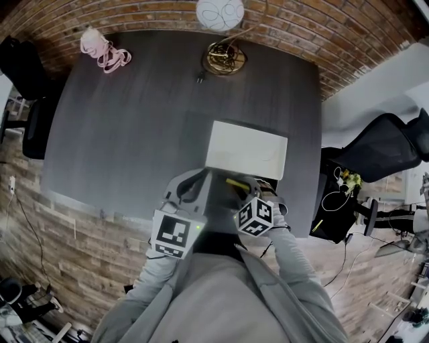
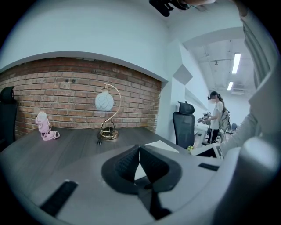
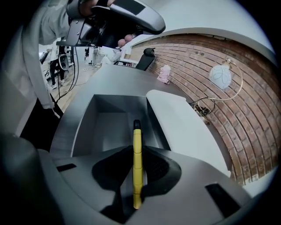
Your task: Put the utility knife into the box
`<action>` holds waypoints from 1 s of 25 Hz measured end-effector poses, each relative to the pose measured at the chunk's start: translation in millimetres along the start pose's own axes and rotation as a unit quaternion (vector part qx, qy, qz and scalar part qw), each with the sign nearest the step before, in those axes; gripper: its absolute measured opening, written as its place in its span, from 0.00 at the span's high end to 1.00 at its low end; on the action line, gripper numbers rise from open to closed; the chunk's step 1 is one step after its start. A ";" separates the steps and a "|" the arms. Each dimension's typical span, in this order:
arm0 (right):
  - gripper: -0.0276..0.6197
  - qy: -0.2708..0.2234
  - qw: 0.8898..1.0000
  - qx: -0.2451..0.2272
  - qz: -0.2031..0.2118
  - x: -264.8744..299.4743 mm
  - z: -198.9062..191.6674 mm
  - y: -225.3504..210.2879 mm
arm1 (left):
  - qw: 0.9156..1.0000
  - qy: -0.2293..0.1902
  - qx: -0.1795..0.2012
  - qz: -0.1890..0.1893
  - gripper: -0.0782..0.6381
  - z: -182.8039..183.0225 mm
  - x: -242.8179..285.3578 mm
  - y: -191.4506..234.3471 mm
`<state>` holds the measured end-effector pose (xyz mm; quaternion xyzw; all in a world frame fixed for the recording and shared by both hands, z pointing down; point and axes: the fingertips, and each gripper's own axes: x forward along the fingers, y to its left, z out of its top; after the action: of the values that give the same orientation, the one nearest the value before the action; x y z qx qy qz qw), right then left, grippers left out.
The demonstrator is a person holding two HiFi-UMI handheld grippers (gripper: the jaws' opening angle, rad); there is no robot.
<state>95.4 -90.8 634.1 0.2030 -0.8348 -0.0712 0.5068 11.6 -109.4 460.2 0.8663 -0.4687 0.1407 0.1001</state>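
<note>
My right gripper [image 3: 137, 151] is shut on a yellow utility knife [image 3: 137, 162], gripped edge-on, its dark tip pointing out over the open grey box [image 3: 109, 125]. The box's white lid [image 3: 178, 125] stands tilted open on the far side. In the head view the knife [image 1: 236, 182] shows as a short yellow bar in the right gripper [image 1: 242, 189] just below the lid [image 1: 246, 149], at the table's front edge. To the left of it my left gripper [image 1: 191, 189] hovers; its jaws [image 2: 139, 148] meet at the tips with nothing held.
At the back of the dark table [image 1: 134, 127] stand a gold lamp base [image 1: 224, 57] with a white globe [image 1: 220, 12] and a pink object [image 1: 104, 52]. A black office chair [image 1: 385, 144] stands off the table's right. A person [image 2: 216, 116] stands far off.
</note>
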 end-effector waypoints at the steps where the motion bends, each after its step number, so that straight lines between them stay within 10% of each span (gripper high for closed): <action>1: 0.83 0.000 1.000 0.002 -0.001 0.1 0.0 -0.6 | 1.000 0.000 -0.001 0.001 0.86 -0.5 -0.8 0.2; 25: 0.83 -0.009 0.997 0.051 0.057 -10.1 3.4 18.2 | 1.000 -0.004 -0.001 0.000 0.86 1.7 -5.8 0.7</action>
<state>91.7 -70.4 630.1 0.1797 -0.8519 -0.0010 0.4918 8.3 -105.8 456.7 0.8667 -0.4693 0.1367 0.0994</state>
